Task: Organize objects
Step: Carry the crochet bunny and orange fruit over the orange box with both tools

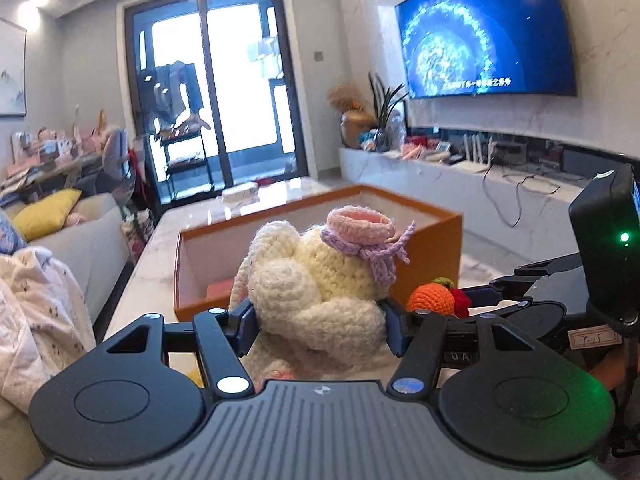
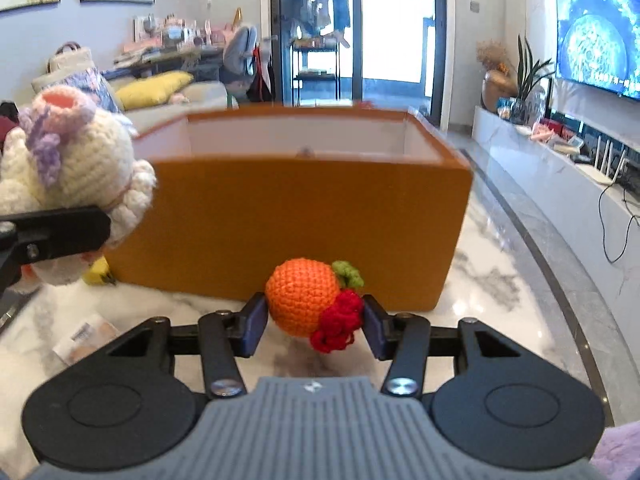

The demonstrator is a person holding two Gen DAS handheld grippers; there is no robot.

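Note:
A cream crochet doll [image 1: 320, 280] with a pink hat and lilac bow is off the table, and my left gripper [image 1: 320, 324] is shut on its lower body. The same doll [image 2: 80, 152] appears at the left of the right wrist view, above a black finger of the left gripper [image 2: 56, 232]. My right gripper [image 2: 314, 322] is shut on an orange crochet fruit [image 2: 302, 294] with a green leaf and a red piece, just above the marble. That fruit [image 1: 430, 298] also shows beside the doll. An open orange box [image 2: 280, 208] stands just behind both toys.
A small packet [image 2: 86, 338] and a yellow item [image 2: 98, 274] lie on the marble table [image 2: 480, 300] left of the box. Something pink [image 1: 218, 290] lies inside the box [image 1: 280, 208]. A grey sofa [image 1: 92, 240] runs along the left and a TV console [image 1: 440, 176] along the right.

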